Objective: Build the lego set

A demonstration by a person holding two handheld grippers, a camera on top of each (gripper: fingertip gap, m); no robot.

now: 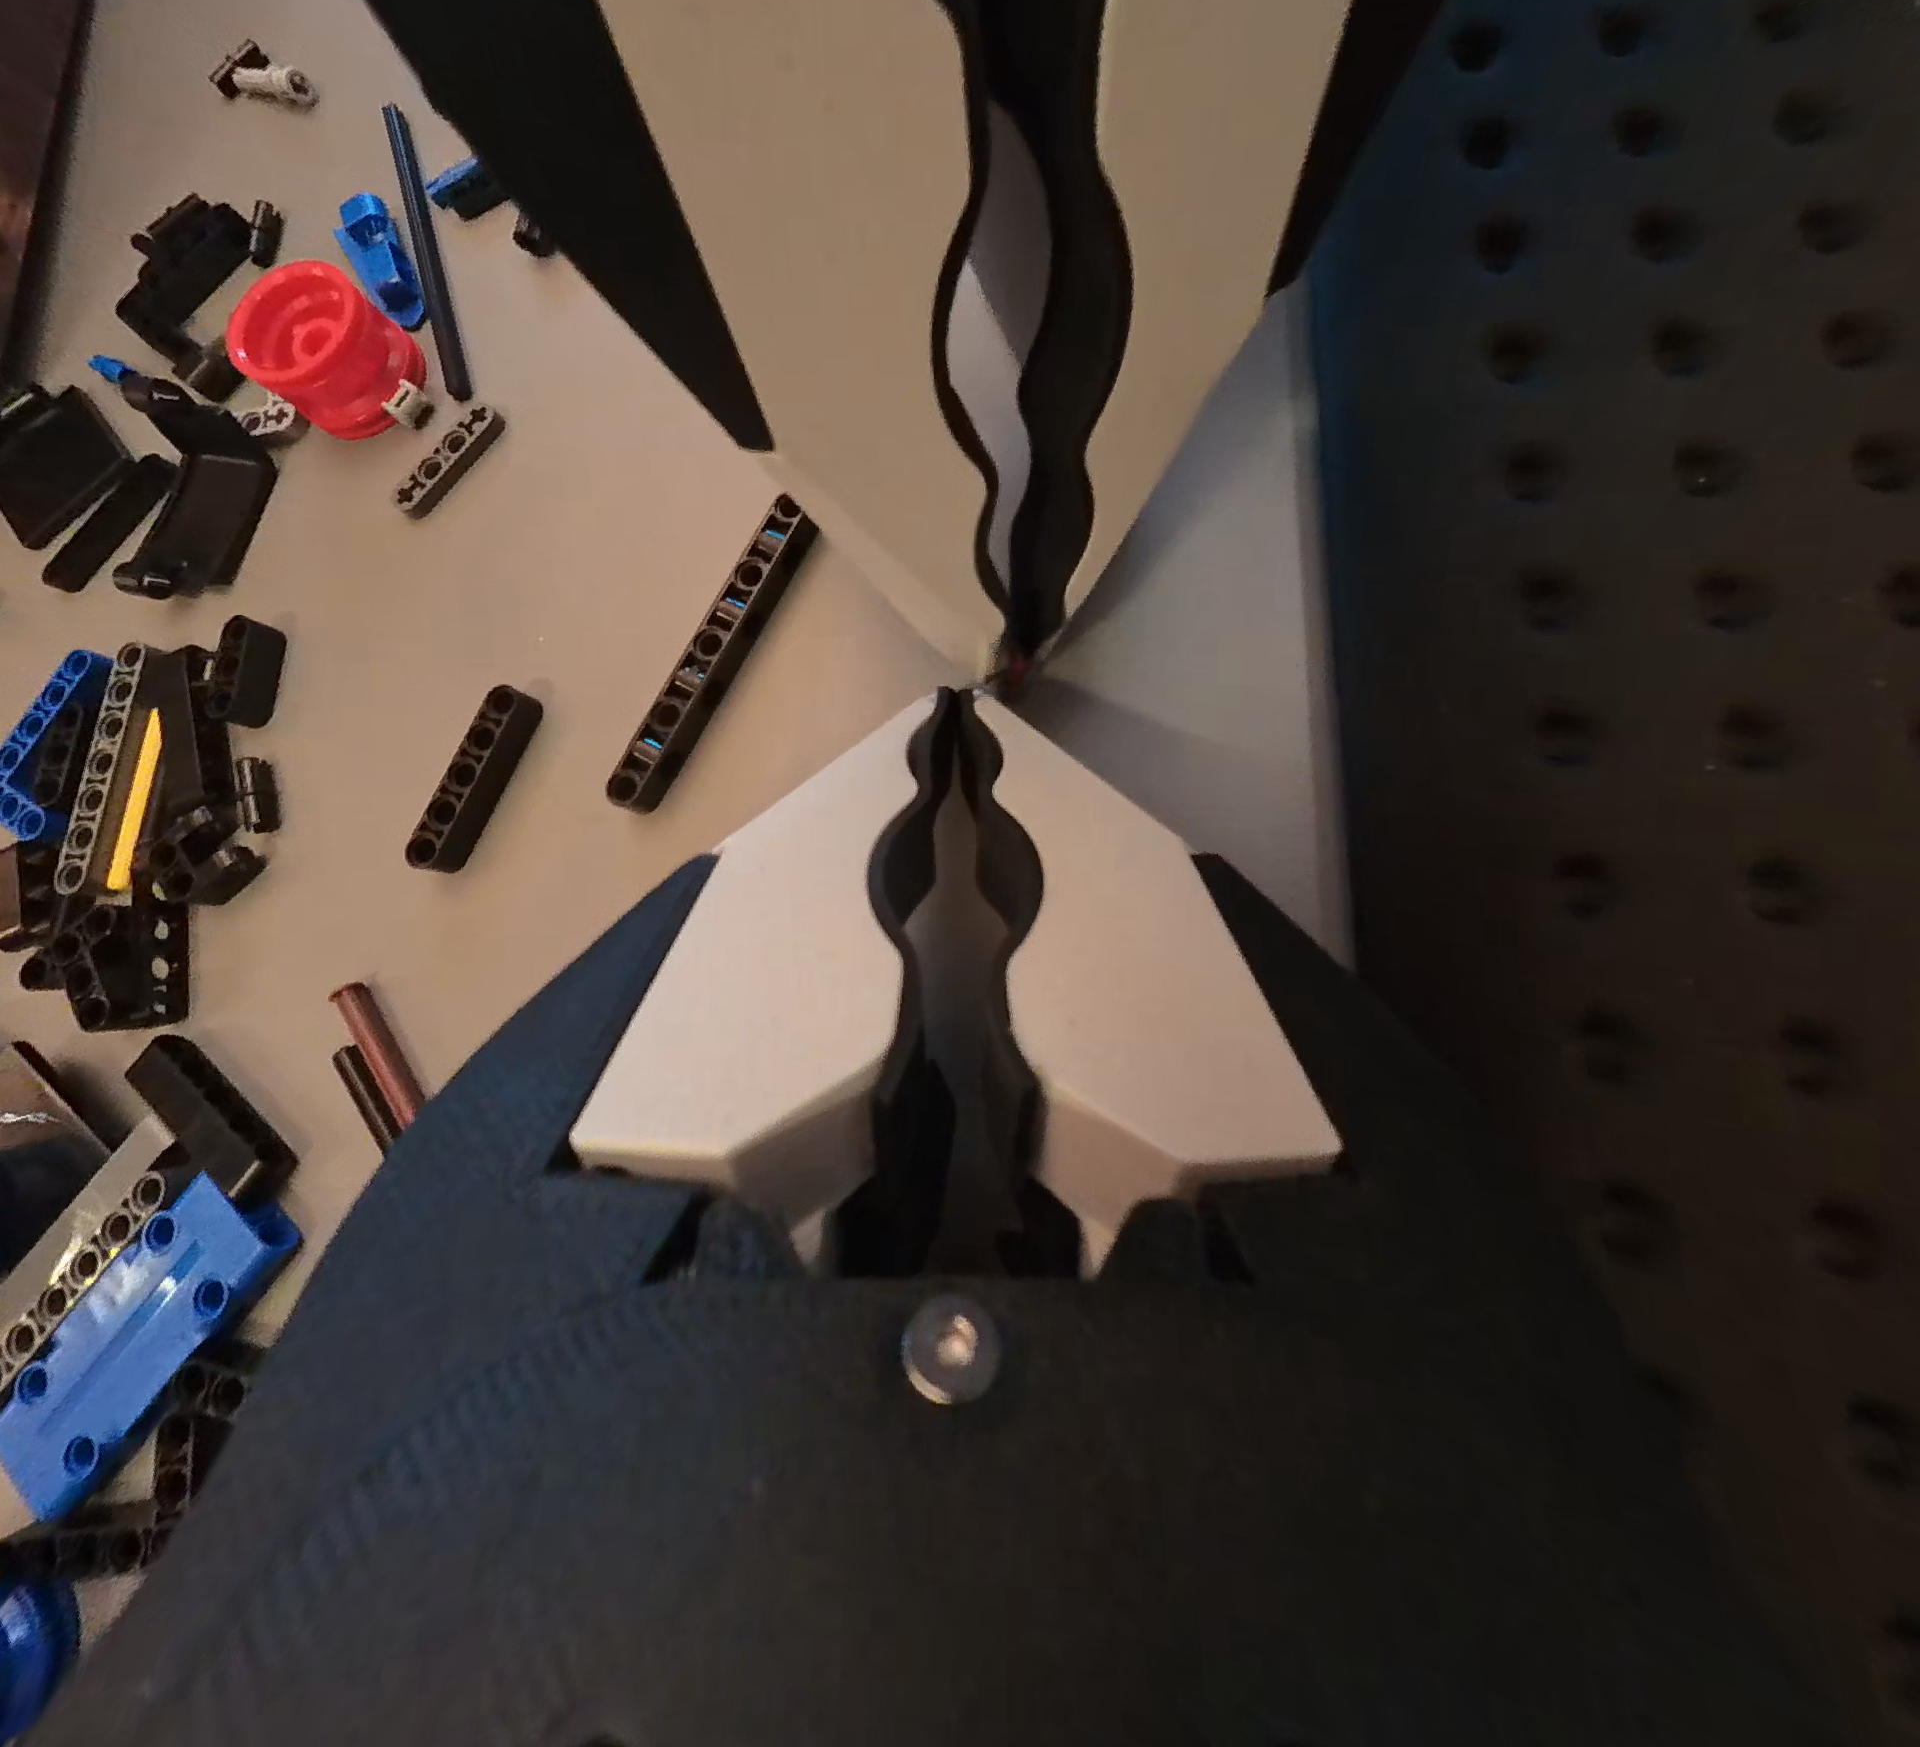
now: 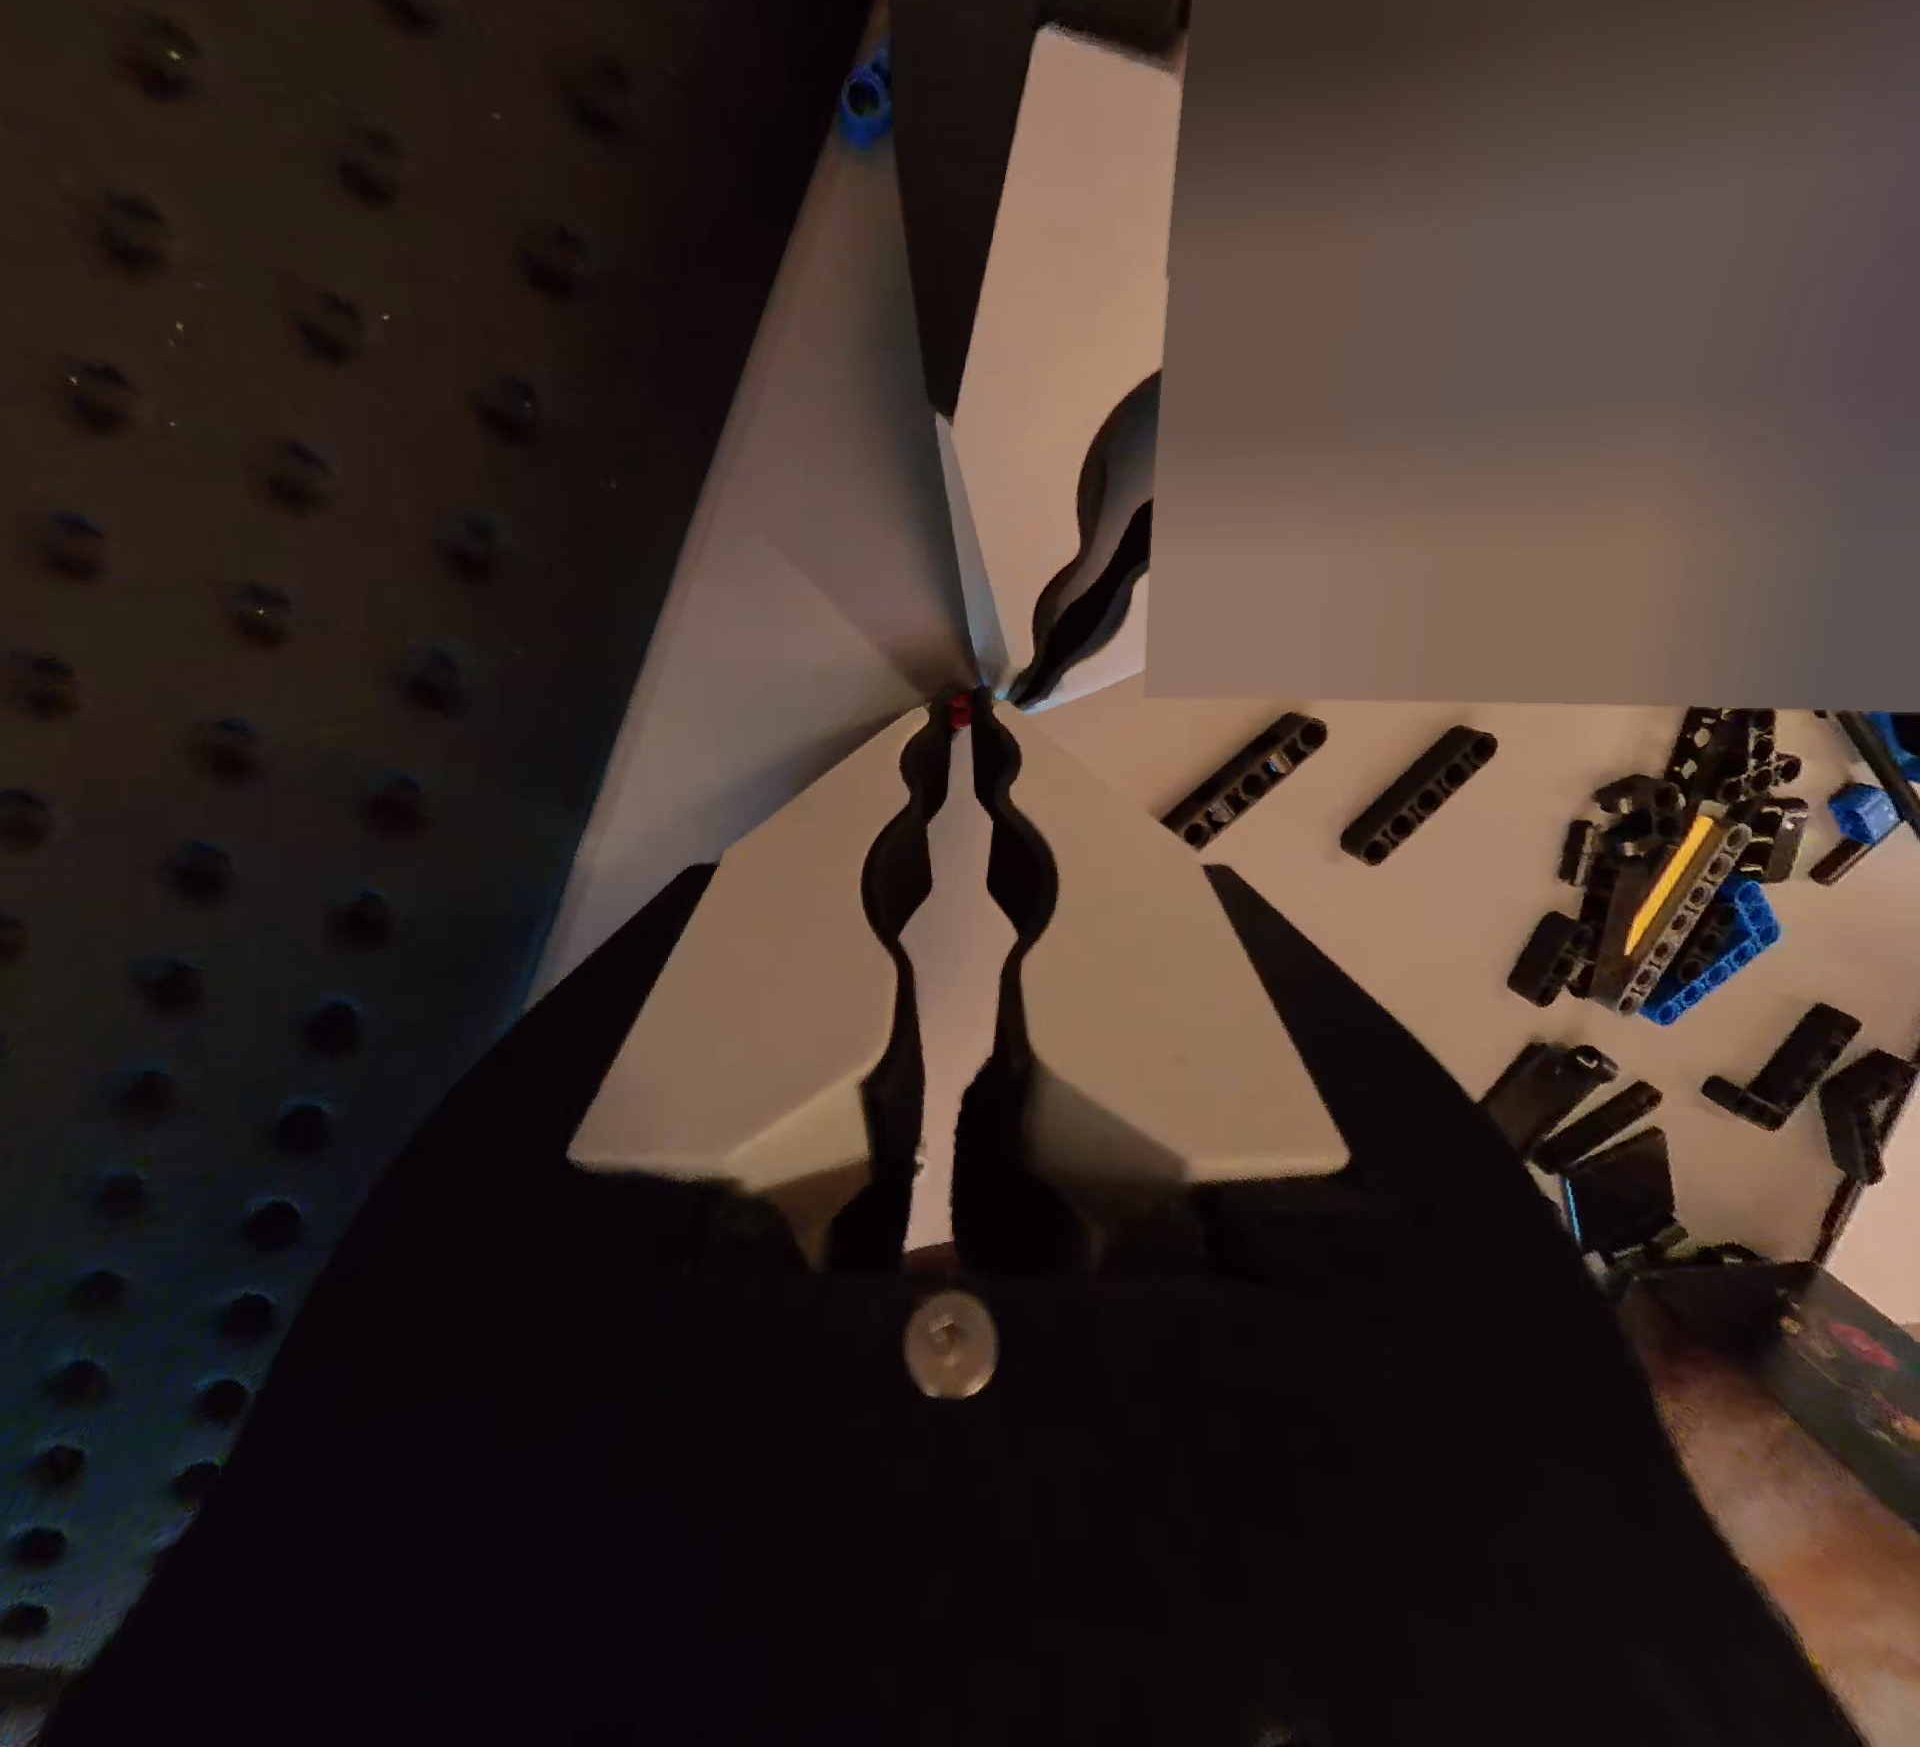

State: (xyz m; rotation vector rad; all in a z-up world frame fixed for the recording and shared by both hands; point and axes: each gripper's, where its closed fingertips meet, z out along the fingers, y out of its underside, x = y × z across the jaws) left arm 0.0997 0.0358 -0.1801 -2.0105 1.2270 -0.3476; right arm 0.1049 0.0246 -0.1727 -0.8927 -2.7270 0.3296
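Left tool (image 1: 951, 695) and right tool (image 2: 961, 721) meet tip-to-tip, both closed on a tiny red pin (image 2: 959, 711) between them.

Left tool (image 1: 961, 695) closed, tip-to-tip with right tool (image 1: 1023, 648) pinching a tiny red piece (image 1: 1016, 663); loose parts on bench (image 1: 582, 617).

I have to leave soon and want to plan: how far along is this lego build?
Early. Done: one partial assembly of black, grey and blue beams with a yellow strip sits on the table. In hand: the left gripper and right gripper meet tip to tip, the right pinching a tiny red piece. Left: the red wheel hub, long black beam and many other parts lie loose.
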